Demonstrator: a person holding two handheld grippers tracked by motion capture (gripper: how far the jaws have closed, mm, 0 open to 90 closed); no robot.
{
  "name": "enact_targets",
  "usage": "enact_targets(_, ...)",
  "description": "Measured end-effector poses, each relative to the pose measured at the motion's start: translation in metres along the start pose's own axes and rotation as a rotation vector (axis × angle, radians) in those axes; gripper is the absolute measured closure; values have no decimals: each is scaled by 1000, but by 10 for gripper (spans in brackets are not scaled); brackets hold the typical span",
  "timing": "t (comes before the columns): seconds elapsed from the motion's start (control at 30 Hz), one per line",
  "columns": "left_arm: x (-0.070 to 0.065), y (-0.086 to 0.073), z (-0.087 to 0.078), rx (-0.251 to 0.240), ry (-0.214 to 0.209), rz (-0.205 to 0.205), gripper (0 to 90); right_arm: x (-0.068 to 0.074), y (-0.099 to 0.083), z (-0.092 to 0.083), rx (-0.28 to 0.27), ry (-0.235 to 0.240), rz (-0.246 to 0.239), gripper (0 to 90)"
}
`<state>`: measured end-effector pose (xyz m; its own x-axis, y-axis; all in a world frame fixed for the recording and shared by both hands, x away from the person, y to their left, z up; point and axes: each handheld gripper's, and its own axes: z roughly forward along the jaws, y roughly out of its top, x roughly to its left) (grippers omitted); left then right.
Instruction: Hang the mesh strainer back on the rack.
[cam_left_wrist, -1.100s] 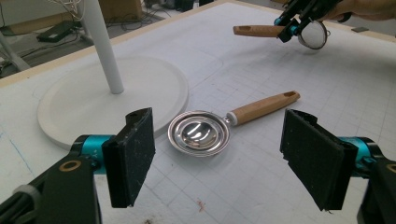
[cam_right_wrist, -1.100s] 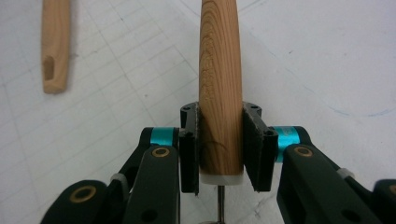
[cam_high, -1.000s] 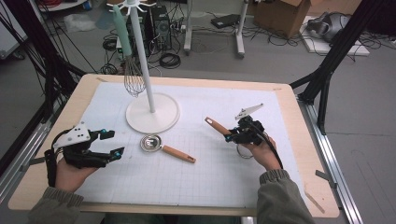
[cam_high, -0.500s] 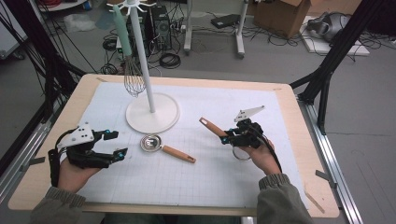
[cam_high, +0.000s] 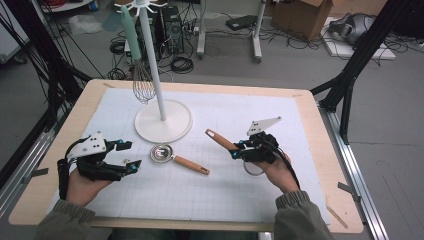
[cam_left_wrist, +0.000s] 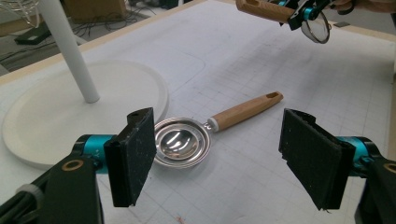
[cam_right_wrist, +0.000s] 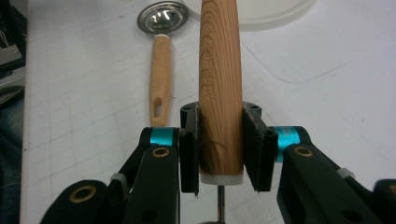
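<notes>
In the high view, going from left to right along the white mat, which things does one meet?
Left hand-held gripper → whisk hanging on the white stand → metal strainer with wooden handle lying on the mat → right hand-held gripper clamped on a second wooden-handled utensil.

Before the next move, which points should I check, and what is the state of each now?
1. Right claw grips the wooden handle of its utensil: ok, pads press both sides.
2. Held utensil is clear of the mat: ok, raised in the left gripper view.
3. Left claw is open and holds nothing: ok.
4. Measuring spoon lies flat ahead of the left claw: ok.
5. White stand is upright, whisk hanging: ok.
6. Free hook on the stand top: cannot tell.
</notes>
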<state>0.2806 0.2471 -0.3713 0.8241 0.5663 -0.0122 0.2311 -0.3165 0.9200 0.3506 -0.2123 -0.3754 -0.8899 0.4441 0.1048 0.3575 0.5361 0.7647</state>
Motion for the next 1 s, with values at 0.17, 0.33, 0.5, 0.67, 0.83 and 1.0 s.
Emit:
enact_targets(0.17, -3, 3, 4, 0, -12, 6, 276, 10, 3, -2, -22, 11, -26, 705)
enact_targets(0.33, -5, 4, 8, 3, -26, 10, 276, 17, 3, -2, -46, 30, -33, 705)
enact_targets(0.5, -7, 5, 11, 7, -35, 11, 276, 23, 1, 2, -48, 42, -42, 705)
enact_targets(0.67, -9, 6, 15, 8, -45, 14, 276, 28, 3, 3, -60, 56, -55, 705)
enact_targets(0.83, -10, 7, 17, 13, -53, 20, 275, 34, 4, 6, -77, 64, -59, 705)
enact_targets(1.0, -11, 8, 21, 15, -62, 23, 276, 37, 7, 12, -82, 82, -67, 705)
